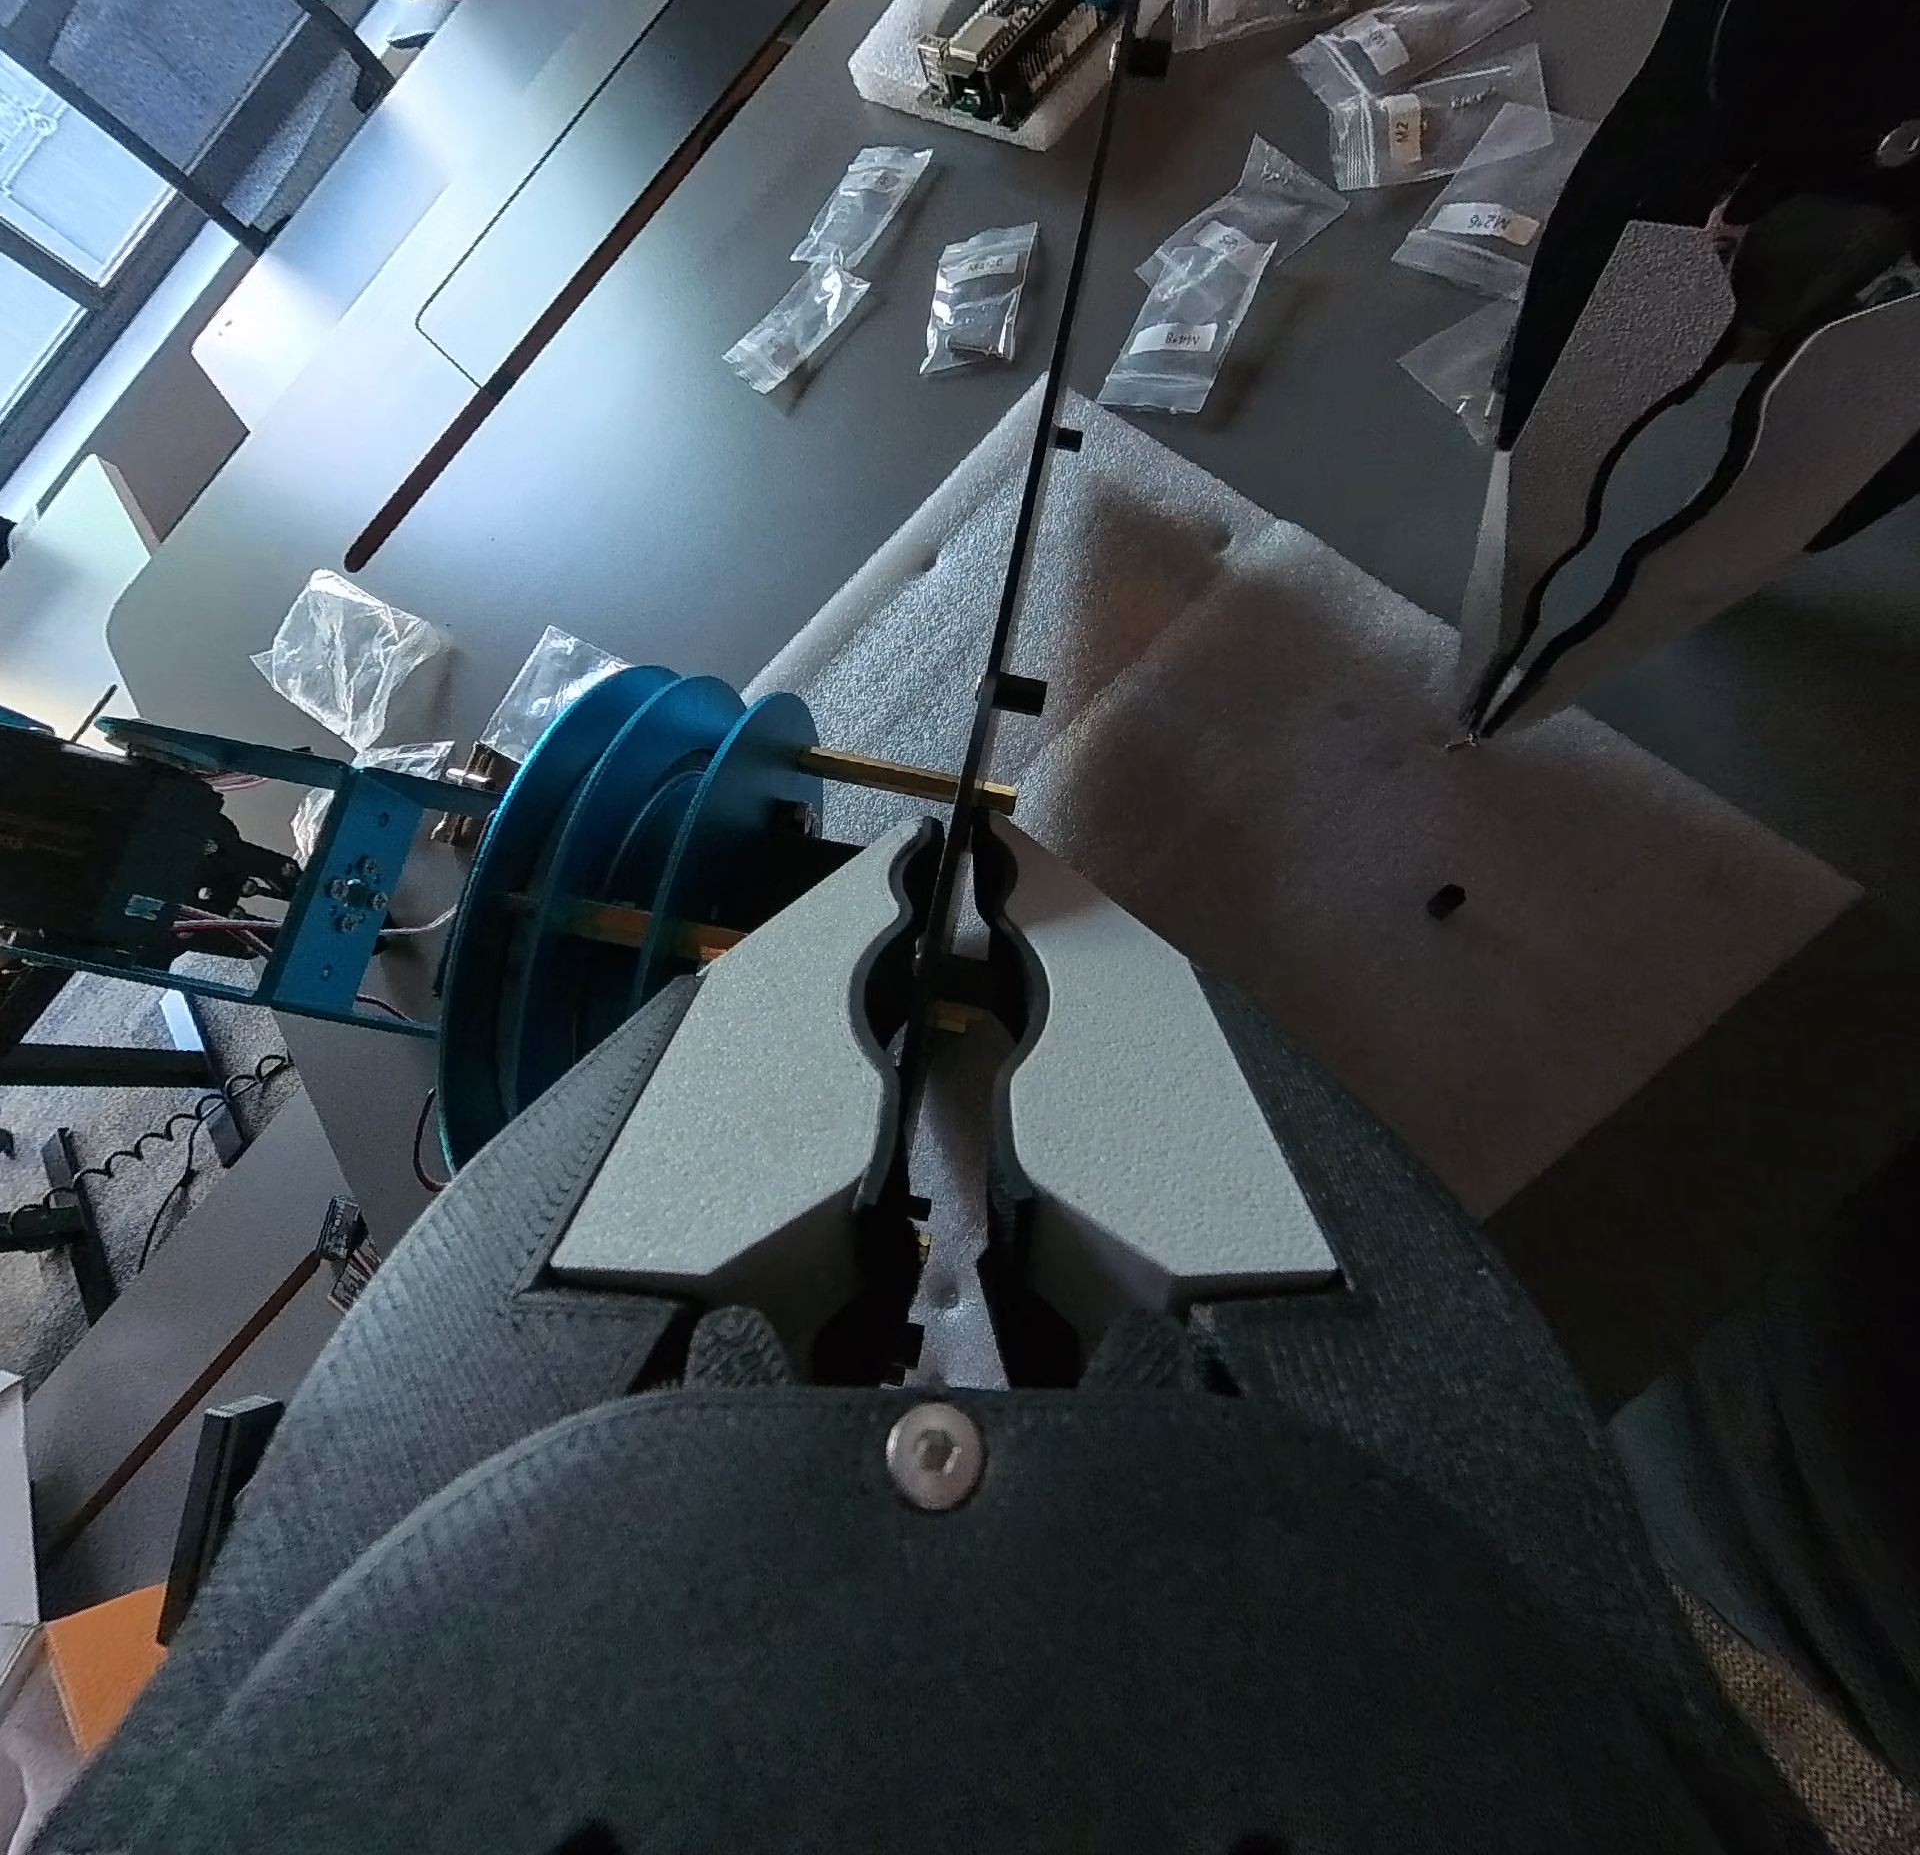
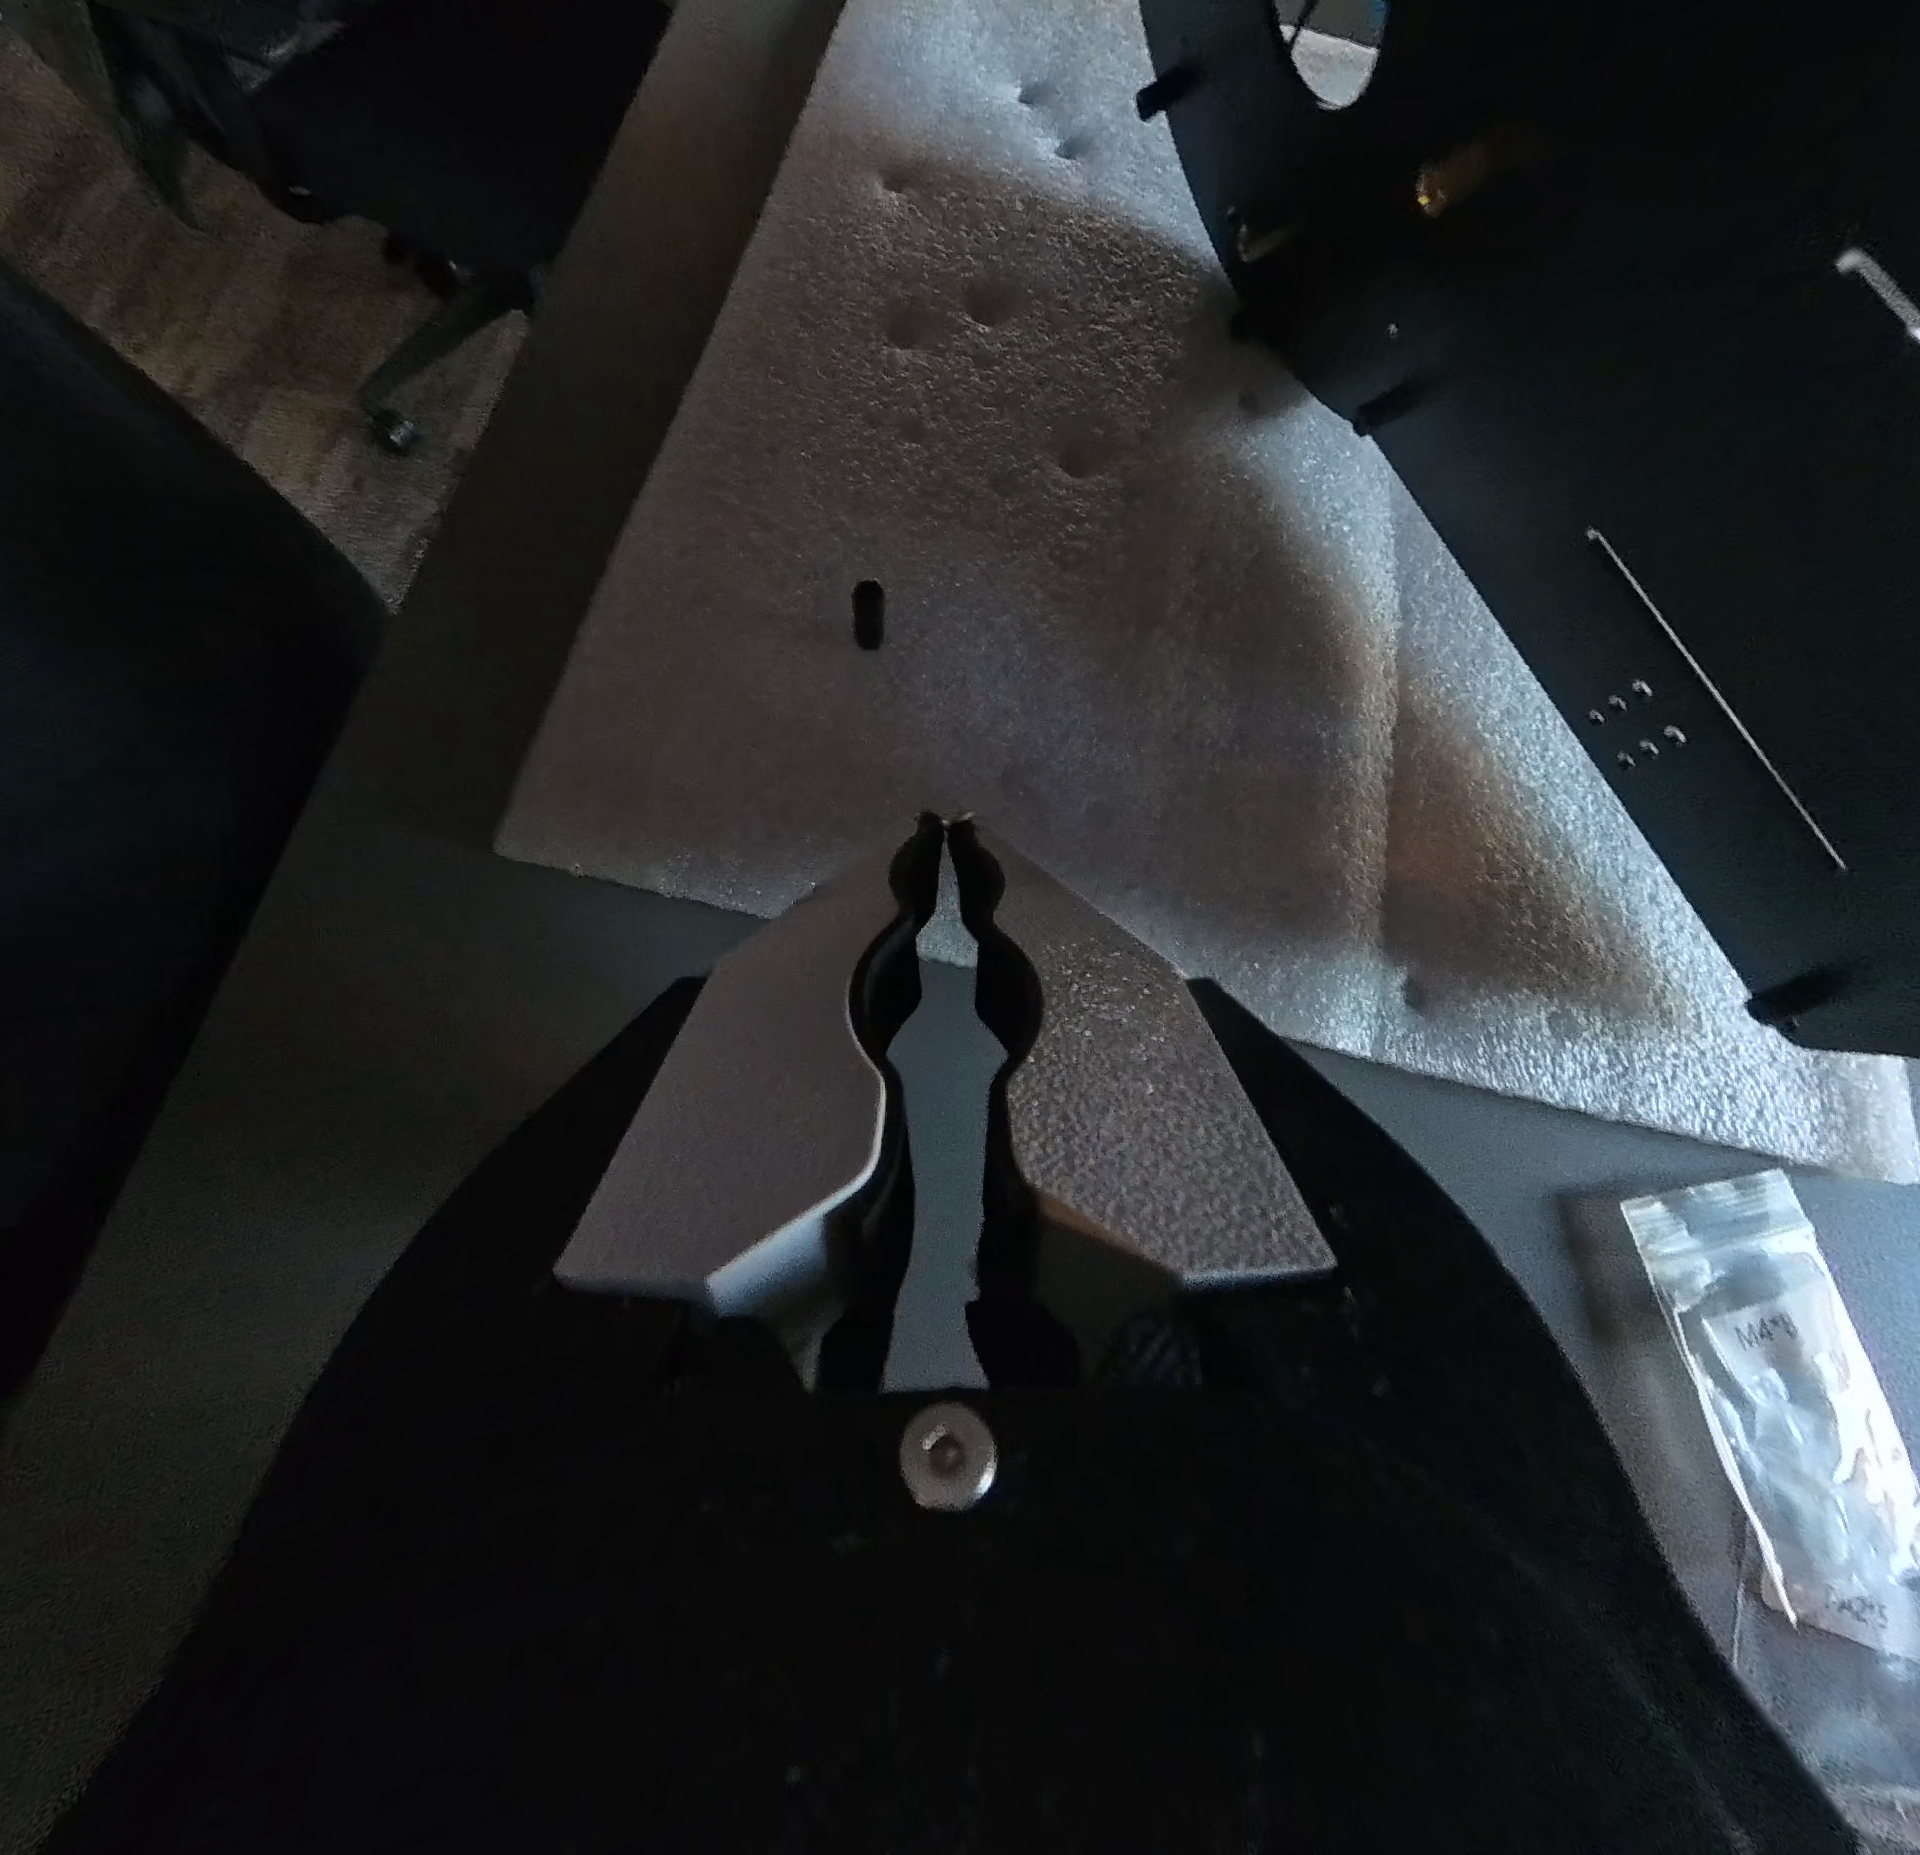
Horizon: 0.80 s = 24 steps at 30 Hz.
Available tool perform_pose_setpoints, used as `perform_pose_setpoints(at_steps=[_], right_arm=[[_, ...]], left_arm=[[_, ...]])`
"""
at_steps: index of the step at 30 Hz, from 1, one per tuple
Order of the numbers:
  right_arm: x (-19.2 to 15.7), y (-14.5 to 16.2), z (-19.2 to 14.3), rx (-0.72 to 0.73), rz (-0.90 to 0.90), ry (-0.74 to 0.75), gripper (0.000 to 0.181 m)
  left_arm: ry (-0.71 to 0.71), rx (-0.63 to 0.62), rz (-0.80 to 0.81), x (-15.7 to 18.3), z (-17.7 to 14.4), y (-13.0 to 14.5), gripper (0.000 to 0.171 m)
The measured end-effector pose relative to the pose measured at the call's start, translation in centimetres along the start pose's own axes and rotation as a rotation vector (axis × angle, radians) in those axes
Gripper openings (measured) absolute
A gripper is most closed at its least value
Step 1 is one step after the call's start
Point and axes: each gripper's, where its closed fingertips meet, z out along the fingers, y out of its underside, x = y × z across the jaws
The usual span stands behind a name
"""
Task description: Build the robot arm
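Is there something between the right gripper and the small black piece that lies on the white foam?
Nothing visible does. The right gripper, its tips shut on a tiny part, hovers near the foam sheet's edge. Only bare foam separates it from the small black piece. The black panel stands off to the side.

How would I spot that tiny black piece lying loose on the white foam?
Find the white foam sheet spread on the grey table. Ahead of the right gripper fingers, a little to their left, lies a small black oblong piece, alone on the foam, unlike the dents nearby.
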Motion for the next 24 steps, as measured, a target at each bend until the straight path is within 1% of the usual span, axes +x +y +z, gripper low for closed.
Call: perform_pose_setpoints(at_steps=[2,5,9,17,21,24], right_arm=[[-0.2,0.0,0.1,-0.004,-0.015,-0.013,0.006],[0.3,-0.1,0.1,-0.012,-0.051,0.021,0.006],[0.1,-0.1,0.2,-0.018,-0.070,0.016,0.010],[0.6,-0.1,-0.8,-0.030,-0.160,0.023,0.010],[1.0,0.0,-0.9,-0.026,-0.237,-0.018,0.011],[0.8,0.0,-0.4,-0.026,-0.264,-0.090,0.011]], left_arm=[[0.001,0.000,0.001,0.0,0.0,0.0,0.004],[0.001,0.004,0.000,0.0,0.0,0.0,0.004],[0.002,0.007,0.000,0.0,-0.1,0.0,0.004],[0.004,0.006,0.004,0.0,0.0,0.0,0.004],[0.004,0.007,0.004,0.0,0.0,0.0,0.004],[0.004,0.005,0.004,0.0,0.0,0.0,0.004]])
